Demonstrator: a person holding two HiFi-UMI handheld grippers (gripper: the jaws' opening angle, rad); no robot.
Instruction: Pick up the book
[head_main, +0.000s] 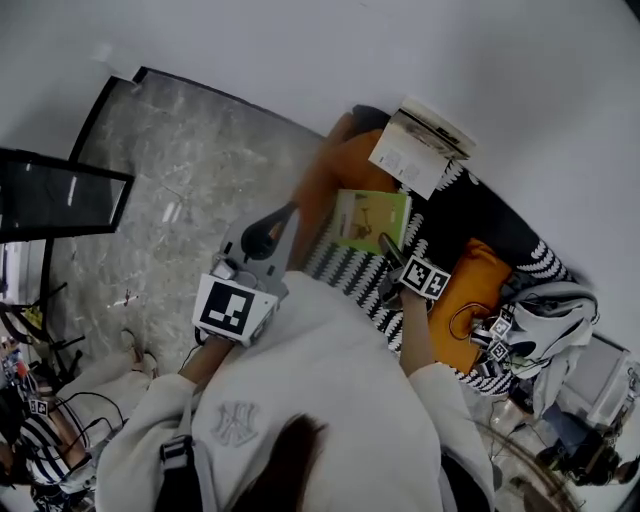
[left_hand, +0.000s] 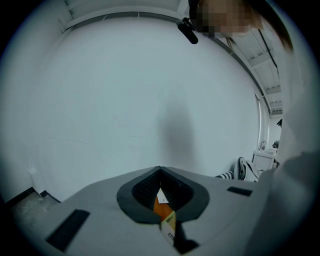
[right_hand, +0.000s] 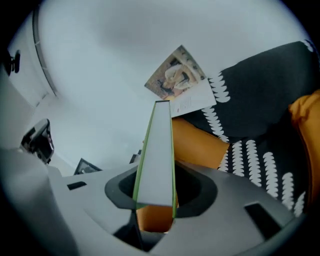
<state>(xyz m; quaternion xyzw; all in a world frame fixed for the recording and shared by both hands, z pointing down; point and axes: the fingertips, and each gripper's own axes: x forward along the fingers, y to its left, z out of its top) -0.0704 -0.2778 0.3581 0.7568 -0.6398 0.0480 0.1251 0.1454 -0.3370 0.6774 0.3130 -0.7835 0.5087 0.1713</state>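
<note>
Right gripper: its jaws are pinching the book from both sides, and the pads are pressing on the green covers.
Book: it is sitting in the right gripper just above the middle of the head view. In the right gripper view it is standing on edge and running out toward 12 o'clock, with its pale page edge facing the camera.
Left gripper: its jaws are resting pressed together with nothing between them. It is pointing toward 1 o'clock in the head view, just at 9 o'clock of the book and apart from it.
Open magazine: it is leaning against the wall at 1 o'clock of the book.
Orange cushion: it is lying at 4 o'clock of the book, on the patterned cover.
Second cushion: it is showing between the book and the open magazine.
Floor: grey marbled stone is filling the 9 to 11 o'clock side of the head view.
Black screen: it is standing at the 9 o'clock edge.
Person: a pale sweatshirt is filling the 6 o'clock part of the head view.
</note>
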